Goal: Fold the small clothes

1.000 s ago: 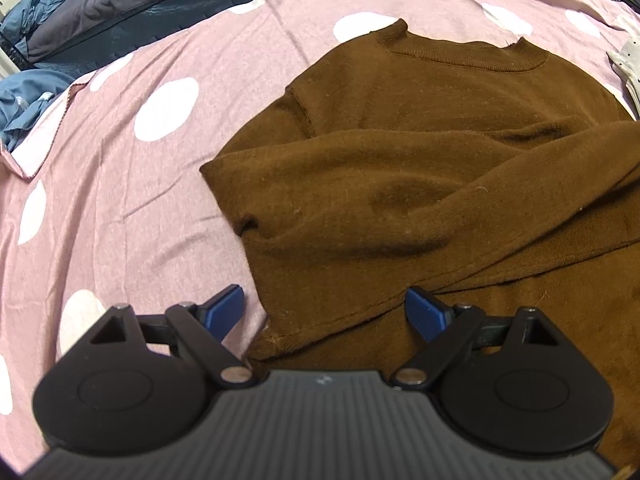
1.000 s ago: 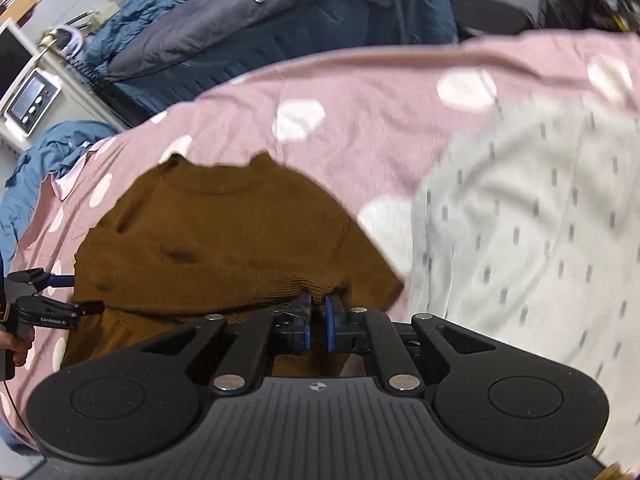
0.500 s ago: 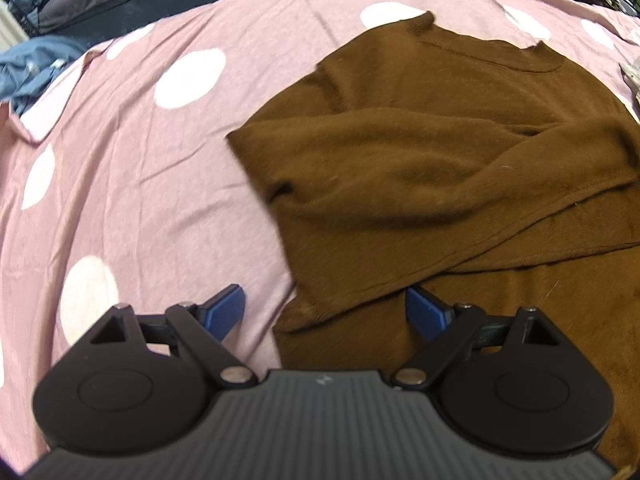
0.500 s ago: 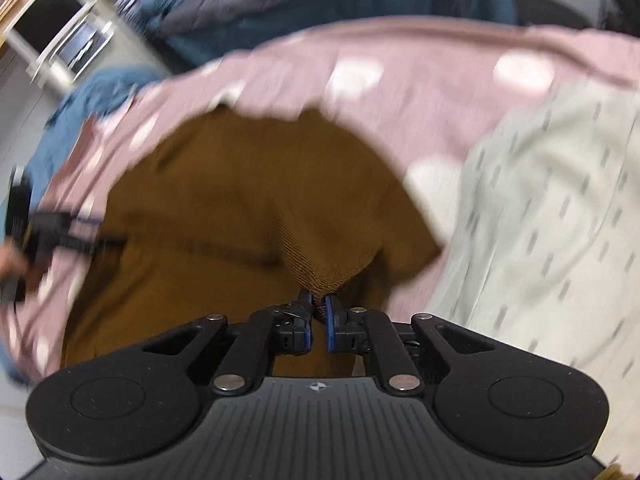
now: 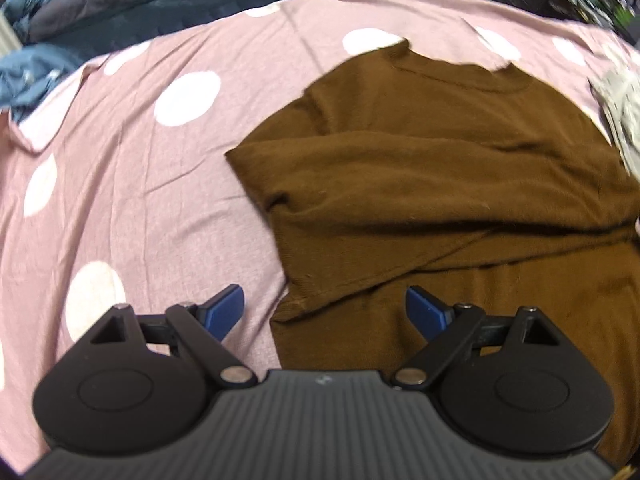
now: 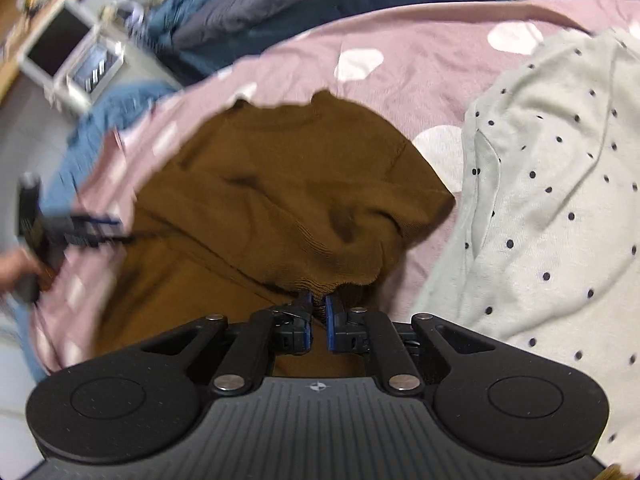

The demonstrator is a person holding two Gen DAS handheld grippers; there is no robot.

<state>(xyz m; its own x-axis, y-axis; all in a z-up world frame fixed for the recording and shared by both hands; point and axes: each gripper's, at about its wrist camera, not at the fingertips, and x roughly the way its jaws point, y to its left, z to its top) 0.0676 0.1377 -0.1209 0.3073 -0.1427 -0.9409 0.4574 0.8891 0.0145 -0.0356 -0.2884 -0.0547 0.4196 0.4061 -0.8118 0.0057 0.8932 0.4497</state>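
A brown knit sweater (image 5: 440, 184) lies on the pink polka-dot bedsheet (image 5: 120, 184), neckline away from me, one sleeve folded across its body. My left gripper (image 5: 324, 312) is open and empty, hovering over the sweater's lower left edge. In the right wrist view the sweater (image 6: 260, 184) fills the middle. My right gripper (image 6: 318, 312) is shut on the ribbed cuff of the sweater's right sleeve and holds it lifted over the body. The left gripper (image 6: 96, 228) shows blurred at the far left.
A cream garment with dark dots (image 6: 552, 200) lies right of the sweater, its edge also in the left wrist view (image 5: 624, 120). Blue and grey bedding (image 6: 320, 0) is piled beyond the sheet. A white box device (image 6: 68, 56) stands at the back left.
My right gripper has lifted the sleeve cuff and carried it over the sweater's body. My left gripper has drifted left, staying open.
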